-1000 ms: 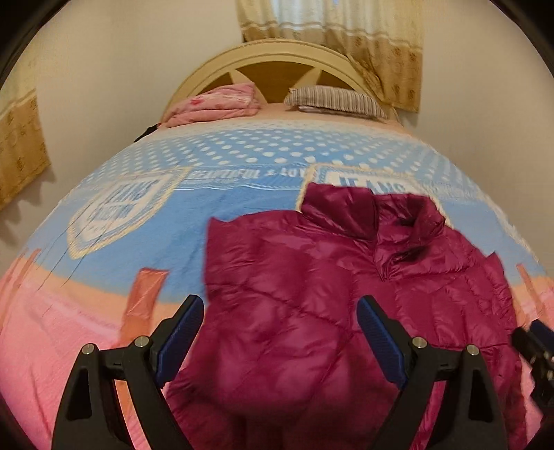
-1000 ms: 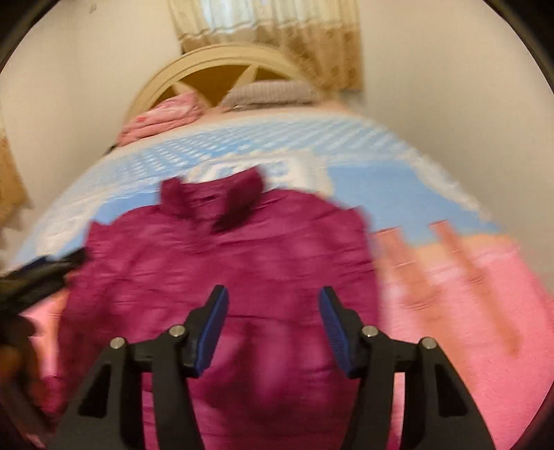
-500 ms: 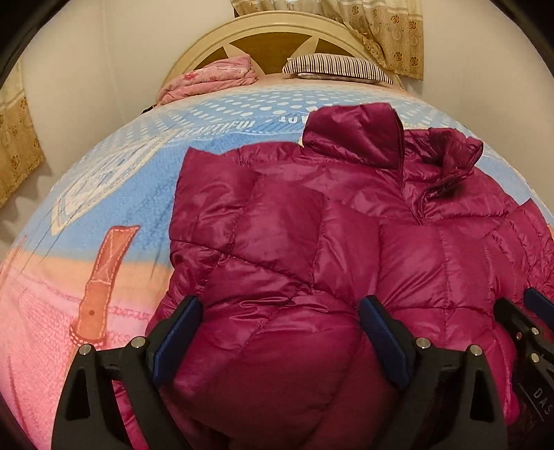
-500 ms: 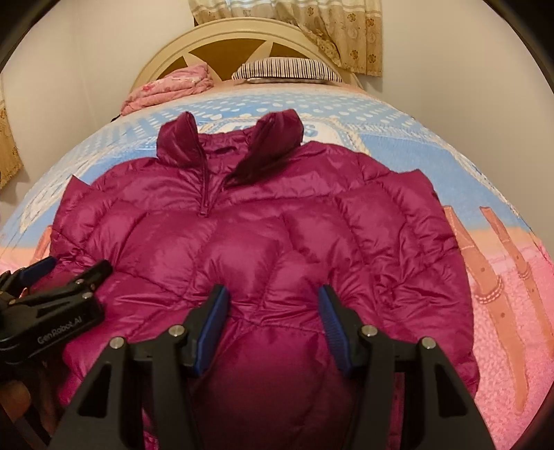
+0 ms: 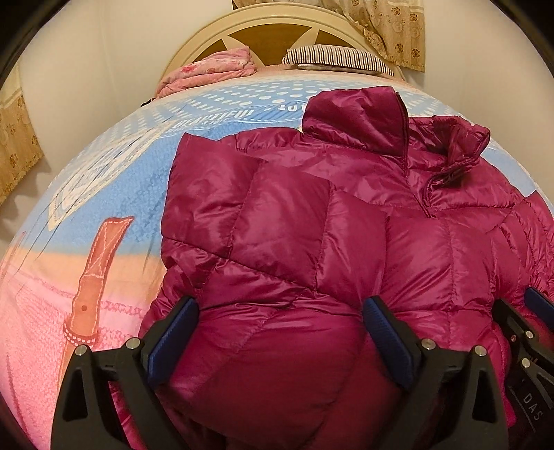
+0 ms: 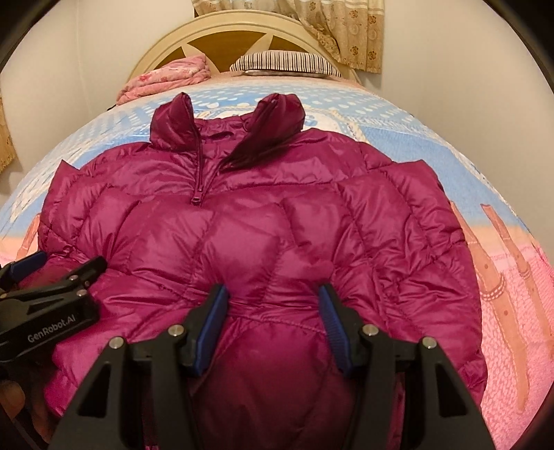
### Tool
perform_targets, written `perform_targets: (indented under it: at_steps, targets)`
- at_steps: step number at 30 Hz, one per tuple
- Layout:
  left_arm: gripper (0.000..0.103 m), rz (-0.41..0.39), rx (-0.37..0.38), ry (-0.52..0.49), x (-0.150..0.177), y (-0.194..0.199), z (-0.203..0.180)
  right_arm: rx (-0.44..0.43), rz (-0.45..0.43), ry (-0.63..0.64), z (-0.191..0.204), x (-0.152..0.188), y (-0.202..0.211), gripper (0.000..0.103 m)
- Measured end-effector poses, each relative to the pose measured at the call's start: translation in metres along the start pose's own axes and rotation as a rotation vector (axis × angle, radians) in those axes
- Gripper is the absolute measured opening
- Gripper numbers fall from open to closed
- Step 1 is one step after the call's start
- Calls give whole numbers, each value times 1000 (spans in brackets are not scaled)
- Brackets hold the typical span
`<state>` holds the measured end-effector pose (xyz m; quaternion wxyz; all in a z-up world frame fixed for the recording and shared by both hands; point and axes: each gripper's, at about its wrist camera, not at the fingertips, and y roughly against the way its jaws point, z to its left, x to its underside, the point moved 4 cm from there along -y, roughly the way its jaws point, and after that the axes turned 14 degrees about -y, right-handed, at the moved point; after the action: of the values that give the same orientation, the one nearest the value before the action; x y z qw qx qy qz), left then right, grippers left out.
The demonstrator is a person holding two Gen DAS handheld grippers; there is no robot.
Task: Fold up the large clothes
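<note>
On the bed: a magenta down jacket [image 6: 263, 221] lies front up on the printed bedspread [image 5: 104, 194], collar toward the headboard [image 6: 221, 38], hem toward both cameras.
Change since a second ago: both views have closed in on the jacket; it filled only the lower part of each picture then and the right view was blurred, while now it fills most of each picture and is sharp. Against half a second ago the framing is nearly the same.
Left gripper [image 5: 280, 337]: fingers spread wide, blue pads either side of the puffed hem, nothing clamped; whether the pads touch the fabric cannot be told.
Right gripper [image 6: 273, 323]: fingers apart at a narrower span, a bulge of the hem standing between the pads without being pinched.
Gripper spacing: each shows at the edge of the other's view, side by side over the hem.
Jacket fabric: glossy, thin shell, quilted into puffy stitched panels that catch the light.
Jacket shape: stand-up collar open in two flaps, zipper [image 6: 198, 173] drawn down a short way, sleeves folded in along the body.
Bedspread: matte cloth, blue with white dots and lettering at the far end, pink with orange strap shapes nearer.
Head of bed: striped pillow [image 6: 284, 62] beside a folded pink blanket [image 5: 211, 69], under a curved cream and wood headboard.
Window: patterned beige curtain [image 6: 346, 27].
</note>
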<state>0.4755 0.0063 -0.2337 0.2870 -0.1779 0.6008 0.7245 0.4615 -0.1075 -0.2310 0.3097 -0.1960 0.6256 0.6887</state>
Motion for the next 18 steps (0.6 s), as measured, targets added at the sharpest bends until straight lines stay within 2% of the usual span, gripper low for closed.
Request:
perform_targets:
  at_steps: [18]
  targets:
    - [98,5,2,6,-2,-4,0,40,-6,33,6,3,-1,58]
